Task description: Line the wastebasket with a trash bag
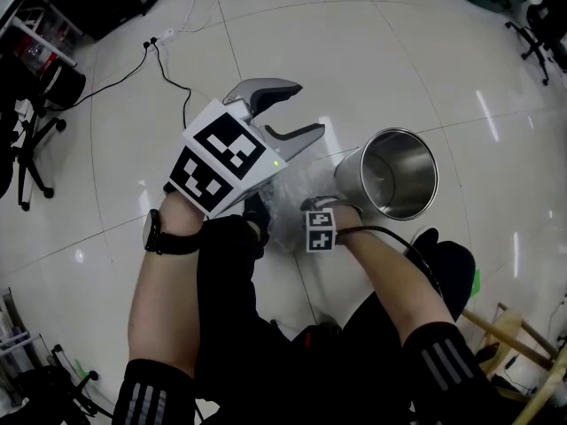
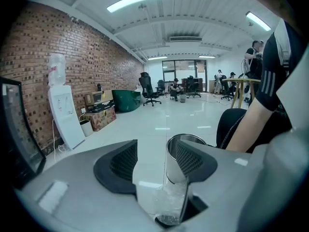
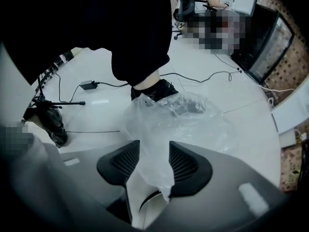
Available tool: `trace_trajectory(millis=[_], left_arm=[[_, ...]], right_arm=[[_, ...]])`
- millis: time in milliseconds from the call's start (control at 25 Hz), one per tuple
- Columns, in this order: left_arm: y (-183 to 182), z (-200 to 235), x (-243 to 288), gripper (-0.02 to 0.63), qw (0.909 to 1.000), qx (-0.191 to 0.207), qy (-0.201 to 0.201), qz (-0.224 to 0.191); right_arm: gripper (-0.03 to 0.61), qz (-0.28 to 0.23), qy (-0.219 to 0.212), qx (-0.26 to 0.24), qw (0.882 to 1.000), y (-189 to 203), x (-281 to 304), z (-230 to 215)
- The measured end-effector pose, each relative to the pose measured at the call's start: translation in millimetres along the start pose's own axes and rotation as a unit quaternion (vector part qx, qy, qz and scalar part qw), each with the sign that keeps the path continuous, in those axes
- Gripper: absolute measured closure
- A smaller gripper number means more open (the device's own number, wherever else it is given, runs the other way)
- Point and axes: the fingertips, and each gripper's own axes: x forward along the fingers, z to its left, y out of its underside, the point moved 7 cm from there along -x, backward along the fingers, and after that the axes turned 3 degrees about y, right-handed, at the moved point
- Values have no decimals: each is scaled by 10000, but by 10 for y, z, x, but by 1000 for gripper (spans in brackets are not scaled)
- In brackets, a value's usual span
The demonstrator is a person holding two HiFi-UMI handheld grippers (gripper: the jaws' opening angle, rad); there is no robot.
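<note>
A shiny steel wastebasket (image 1: 399, 175) stands on the white floor, its open mouth facing up toward me; the left gripper view shows the wastebasket (image 2: 175, 166) upright beyond the jaws. Beside it on the floor lies a crumpled clear trash bag (image 1: 288, 206). My left gripper (image 1: 301, 109) hovers above the bag, open, with nothing between its pads (image 2: 120, 166). My right gripper (image 1: 317, 209) points steeply down at the bag, just left of the basket. In the right gripper view the bag (image 3: 178, 115) runs through the gap of my right gripper (image 3: 154, 151), whose jaws stand apart around loose film.
A power strip (image 1: 164, 35) with its black cable lies on the floor at the back left. An office chair base (image 1: 35, 140) stands at the left edge. Wooden stool legs (image 1: 518, 343) are at the lower right. A water dispenser (image 2: 63, 115) stands by the brick wall.
</note>
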Motion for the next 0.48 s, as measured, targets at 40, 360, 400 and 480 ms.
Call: trace_trajectory(millis=[40, 360, 400, 480], left_arm=[[-2, -3, -8, 370, 10000, 7, 0, -9], [-121, 10, -30, 370, 9998, 26, -118, -186], [-147, 8, -30, 370, 9996, 34, -152, -234], [-195, 1, -37, 370, 9991, 61, -225, -346]], right_arm=[[397, -17, 11, 14, 10000, -6, 4, 12], [572, -856, 363, 955, 9911, -196, -526, -205], [572, -1057, 457, 1141, 9868, -246, -666, -256], [572, -1451, 685, 1414, 9769, -341, -972, -349]])
